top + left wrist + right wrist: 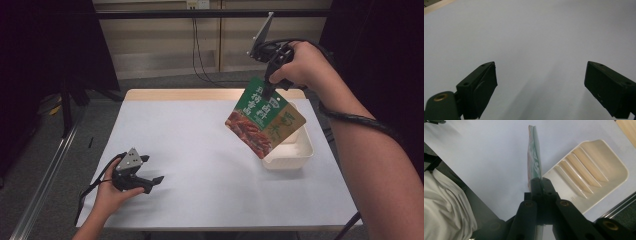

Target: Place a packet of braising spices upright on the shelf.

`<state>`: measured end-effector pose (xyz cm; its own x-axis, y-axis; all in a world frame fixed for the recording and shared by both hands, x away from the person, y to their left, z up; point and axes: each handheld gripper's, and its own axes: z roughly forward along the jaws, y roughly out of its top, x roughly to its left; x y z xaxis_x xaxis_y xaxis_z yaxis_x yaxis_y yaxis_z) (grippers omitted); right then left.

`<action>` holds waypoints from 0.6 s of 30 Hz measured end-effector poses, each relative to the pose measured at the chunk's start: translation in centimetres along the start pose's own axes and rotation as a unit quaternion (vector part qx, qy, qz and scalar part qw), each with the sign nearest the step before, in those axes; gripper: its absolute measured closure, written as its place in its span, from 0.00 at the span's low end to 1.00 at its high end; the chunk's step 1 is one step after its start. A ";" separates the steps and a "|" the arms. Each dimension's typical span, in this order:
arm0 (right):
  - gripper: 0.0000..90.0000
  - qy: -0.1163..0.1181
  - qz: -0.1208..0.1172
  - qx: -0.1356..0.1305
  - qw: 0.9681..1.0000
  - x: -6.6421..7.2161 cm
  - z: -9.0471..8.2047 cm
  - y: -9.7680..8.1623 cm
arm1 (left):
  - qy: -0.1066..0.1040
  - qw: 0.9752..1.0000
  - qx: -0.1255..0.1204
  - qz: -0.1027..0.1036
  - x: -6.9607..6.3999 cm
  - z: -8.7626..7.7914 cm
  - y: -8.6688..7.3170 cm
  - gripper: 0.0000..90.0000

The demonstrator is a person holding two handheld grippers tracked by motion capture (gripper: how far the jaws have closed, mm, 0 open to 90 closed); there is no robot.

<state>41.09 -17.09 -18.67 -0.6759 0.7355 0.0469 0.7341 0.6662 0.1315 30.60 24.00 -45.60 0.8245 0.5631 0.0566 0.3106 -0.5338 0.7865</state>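
Nearest the person, the left tool (145, 181) rests low on the white desk (200, 150), held by the left hand (111, 196). Its jaws stand wide apart with nothing between them; the left gripper view shows bare desk ahead of them. It has no part in the work for now and does well to stay put, out of the way.

Farther off and raised above the desk's right side, the right tool (268, 89) is clamped on the top edge of a green snack pouch (262, 122). In the right gripper view the jaws are pressed together on the thin edge of the pouch (534, 157), which hangs down from them, edge-on to that camera. In the high view the pouch dangles at a tilt, in front of the near-left corner of a cream slotted tray (295, 150); the right gripper view shows the tray (614, 167) with its ribbed dividers just beside the pouch, not under it.

The step in hand looks like carrying the pouch to or from the tray; which, I cannot tell. To seat it well, I judge the grip should stay firm at the seam, the pouch be turned parallel to the ribs, its lower edge lowered into one slot, and the jaws parted only once it stands supported.
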 end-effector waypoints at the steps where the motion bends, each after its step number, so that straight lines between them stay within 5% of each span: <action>1: 1.00 0.002 0.003 -0.002 1.000 -0.1 -0.1 -0.1 | 0.000 1.000 0.002 0.003 0.0 0.0 0.0 0.12; 9: 1.00 -0.012 0.005 -0.011 1.000 -1.2 -1.3 -1.2 | 0.000 1.000 -0.001 -0.001 0.0 0.0 0.0 0.12; 18: 1.00 -0.018 0.003 -0.012 1.000 -2.2 -0.7 -2.6 | -0.004 1.000 -0.001 -0.004 0.0 -0.1 0.0 0.12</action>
<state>40.59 -20.52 -18.43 -0.6686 0.7435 0.0127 0.7359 0.6590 0.1555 30.54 24.02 -45.54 0.8259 0.5620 0.0450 0.3159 -0.5274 0.7887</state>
